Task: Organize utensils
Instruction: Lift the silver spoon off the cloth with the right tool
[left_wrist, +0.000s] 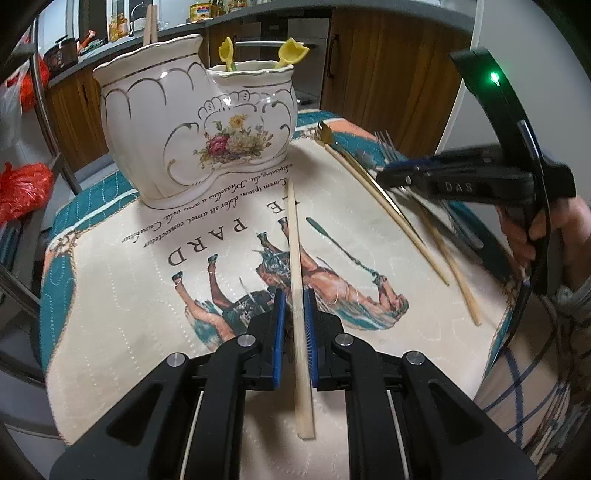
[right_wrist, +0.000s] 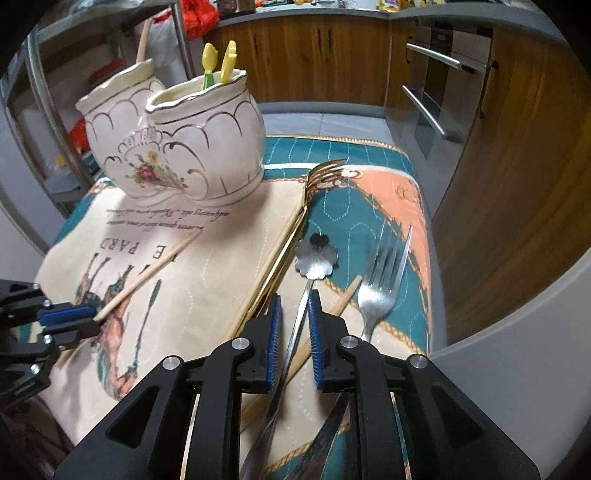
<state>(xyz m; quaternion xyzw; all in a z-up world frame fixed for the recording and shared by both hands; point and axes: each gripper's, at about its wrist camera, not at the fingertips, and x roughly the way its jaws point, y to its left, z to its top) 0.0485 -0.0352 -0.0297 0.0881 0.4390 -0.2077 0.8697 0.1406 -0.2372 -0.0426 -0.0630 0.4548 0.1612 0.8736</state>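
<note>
Up close, pale wooden chopstick (left_wrist: 297, 280) clenched in left tongs (left_wrist: 294, 295), right tongs (right_wrist: 294, 299) loose around flower-ended steel spoon (right_wrist: 316, 254)

Printed on the cream, teal-bordered quilted cloth (left_wrist: 122, 317) covering the surface: large serif capitals reading "PARD" (left_wrist: 207, 240), upside down in the left wrist view, preceded by a partly hidden "E". Repeated in the right wrist view as "E PARD" (right_wrist: 138, 250). Beside it, cursive filler lines beginning "Lorem ipsum dolor sit amet, consectetur" (left_wrist: 218, 201); remainder too small to read. Embossed on the black body of the right hand-held gripper (left_wrist: 384, 171): "DAS" (left_wrist: 458, 187). Labels on distant counter jars illegible.
</note>
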